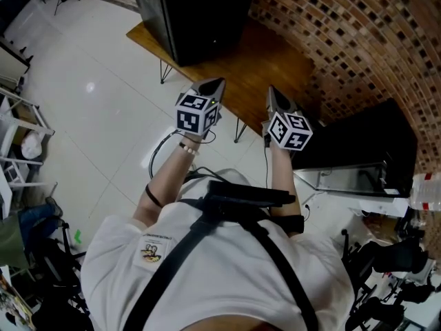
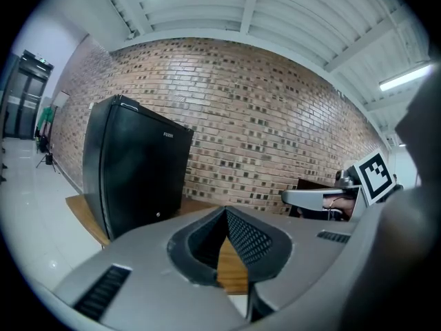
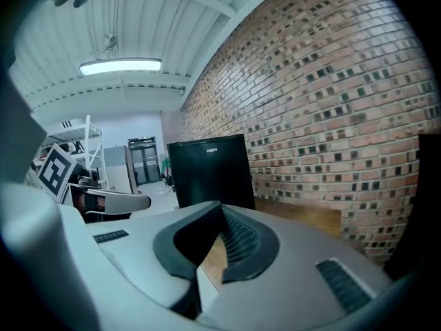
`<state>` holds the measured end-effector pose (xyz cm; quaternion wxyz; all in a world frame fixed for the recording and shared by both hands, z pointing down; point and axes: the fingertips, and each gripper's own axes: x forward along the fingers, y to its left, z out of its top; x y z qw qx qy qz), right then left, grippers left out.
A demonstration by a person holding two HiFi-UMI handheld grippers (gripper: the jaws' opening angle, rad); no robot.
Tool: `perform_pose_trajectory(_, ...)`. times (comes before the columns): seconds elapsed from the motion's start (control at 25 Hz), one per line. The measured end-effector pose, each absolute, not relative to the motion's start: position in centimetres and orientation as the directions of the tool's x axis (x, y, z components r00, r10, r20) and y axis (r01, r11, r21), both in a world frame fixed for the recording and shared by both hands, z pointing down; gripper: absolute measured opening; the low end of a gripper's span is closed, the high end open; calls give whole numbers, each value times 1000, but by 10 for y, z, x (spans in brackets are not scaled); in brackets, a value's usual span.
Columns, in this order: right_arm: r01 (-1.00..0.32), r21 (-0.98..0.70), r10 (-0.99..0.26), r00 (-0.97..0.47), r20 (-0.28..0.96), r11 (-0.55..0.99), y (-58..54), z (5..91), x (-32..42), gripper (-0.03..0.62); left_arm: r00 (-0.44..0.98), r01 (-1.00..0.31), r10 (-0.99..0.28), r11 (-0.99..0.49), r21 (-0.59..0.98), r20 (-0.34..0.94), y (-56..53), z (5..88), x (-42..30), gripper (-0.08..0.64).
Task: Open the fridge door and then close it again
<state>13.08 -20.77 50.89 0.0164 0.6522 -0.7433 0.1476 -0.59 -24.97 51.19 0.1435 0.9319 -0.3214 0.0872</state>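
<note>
**Head view.**
- Fridge [image 1: 196, 12]: one, black and boxy. It stands on the wooden table [image 1: 265, 64] at the top of the frame, ahead of the person and well apart from both grippers.
- Table: one, with two thin metal legs showing. It stands against the brick wall [image 1: 344, 40] on a pale tiled floor [image 1: 89, 95].
- Grippers: two, held side by side and aimed toward the fridge. The left gripper [image 1: 215, 83] and the right gripper [image 1: 273, 92] each carry one marker cube.

**Left gripper view.**
- Left gripper [image 2: 226, 214]: jaws pressed together, nothing between them.
- Fridge [image 2: 134, 171]: upper left, its door [image 2: 148, 178] flat, glossy and fully closed. No handle can be made out.
- The right gripper [image 2: 320, 197] shows at the right edge.

**Right gripper view.**
- Right gripper [image 3: 220, 211]: jaws likewise together and empty.
- Fridge [image 3: 210, 174]: centre, with its lettered face toward the camera.
- The left gripper [image 3: 114, 200] shows at the left.

**Handling, as judged.**
- The body is rigid and heavy, so it is unlikely to shift on the table.
- The door is stiff and swings on a hinge. Its seal will probably resist at first and then give.
- The smooth face offers little grip and would be slippery to the pads.
- The best hold is the door's free vertical edge, hooked or pinched there. Which side that is cannot be told.
- Closing should need only a flat push.
</note>
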Motion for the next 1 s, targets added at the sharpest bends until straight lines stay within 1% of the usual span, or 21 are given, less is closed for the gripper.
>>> perform_pose_trajectory(1.0, -976, -184, -958, -163, 236, 121, -218, 516, 124, 3, 771, -633, -580, -746, 209, 263, -256, 516, -7, 0)
